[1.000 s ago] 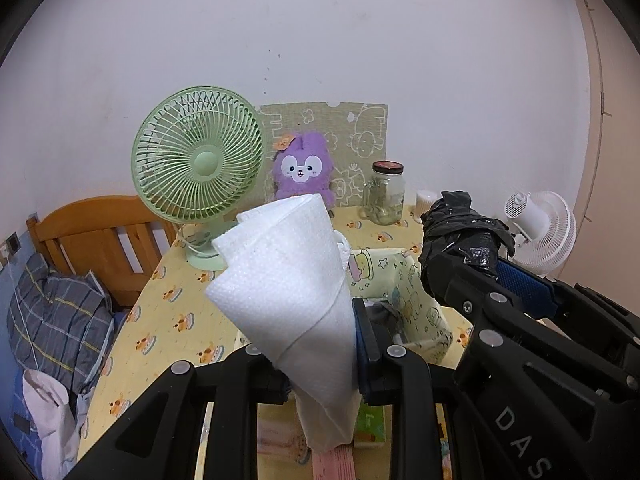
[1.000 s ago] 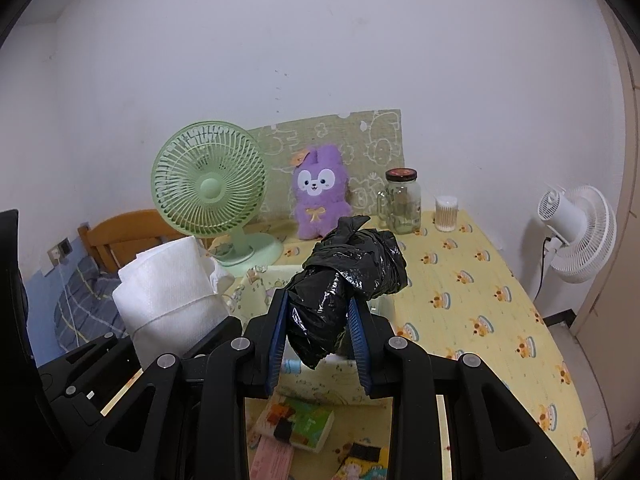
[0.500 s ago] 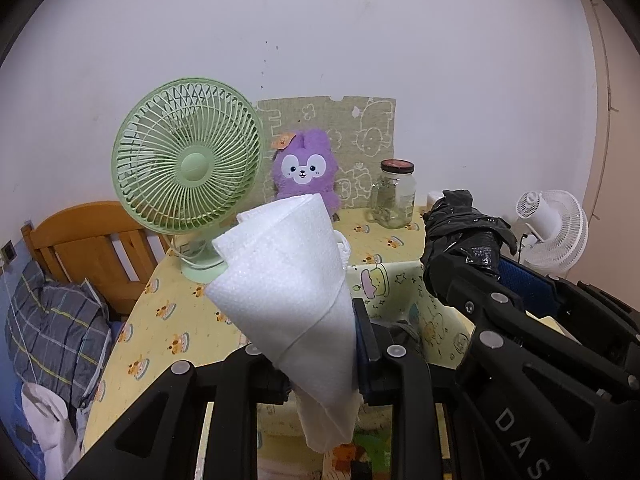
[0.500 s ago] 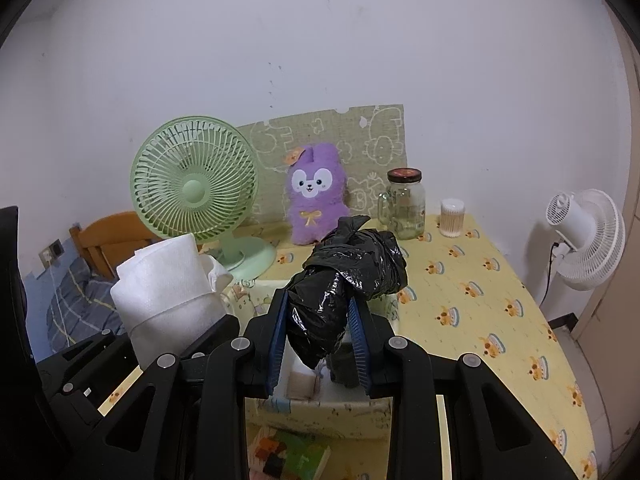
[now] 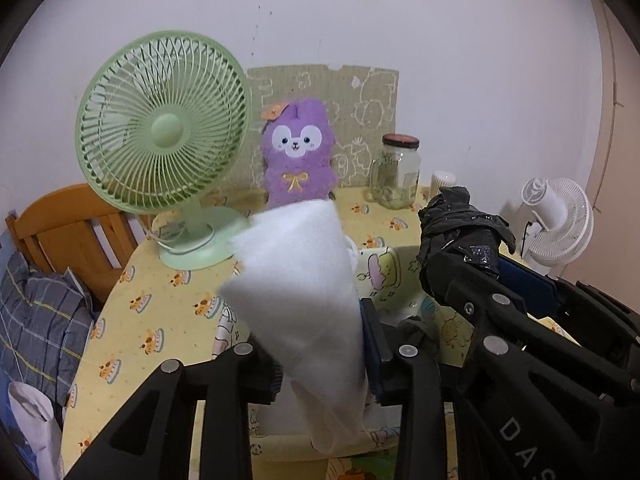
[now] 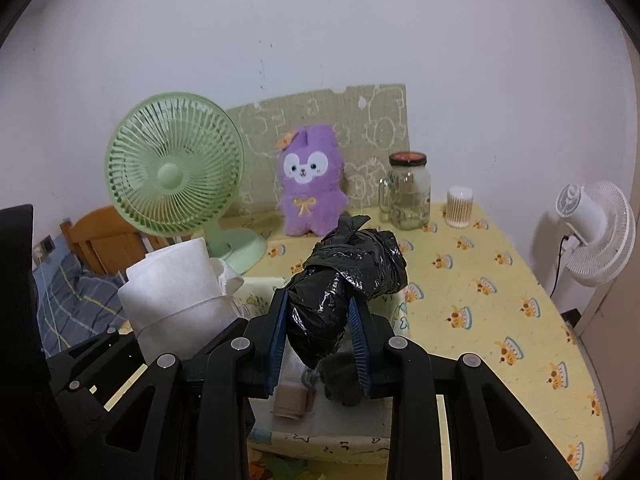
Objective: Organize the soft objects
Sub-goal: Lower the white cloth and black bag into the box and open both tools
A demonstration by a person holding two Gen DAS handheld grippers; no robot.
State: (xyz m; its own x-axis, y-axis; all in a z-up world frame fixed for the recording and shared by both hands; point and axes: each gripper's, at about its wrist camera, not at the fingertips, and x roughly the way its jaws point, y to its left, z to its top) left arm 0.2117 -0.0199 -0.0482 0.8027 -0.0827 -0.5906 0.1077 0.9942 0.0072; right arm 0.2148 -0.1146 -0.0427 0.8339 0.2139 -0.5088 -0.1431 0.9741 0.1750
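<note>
The left gripper (image 5: 320, 364), jaws just opening around the white roll (image 5: 304, 292) at centre frame, and the right gripper (image 6: 318, 340), clamped on the black bag bundle (image 6: 344, 280), hover over the fabric bin (image 6: 320, 436); neither item appears deposited yet.

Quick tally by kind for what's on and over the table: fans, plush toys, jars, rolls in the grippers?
Fans: 2, green fan on the table, white fan beside it
Plush toys: 1, purple plush
Glass jars: 1, jar
Held rolls: 2, white roll, black bag roll
Total: 6
</note>
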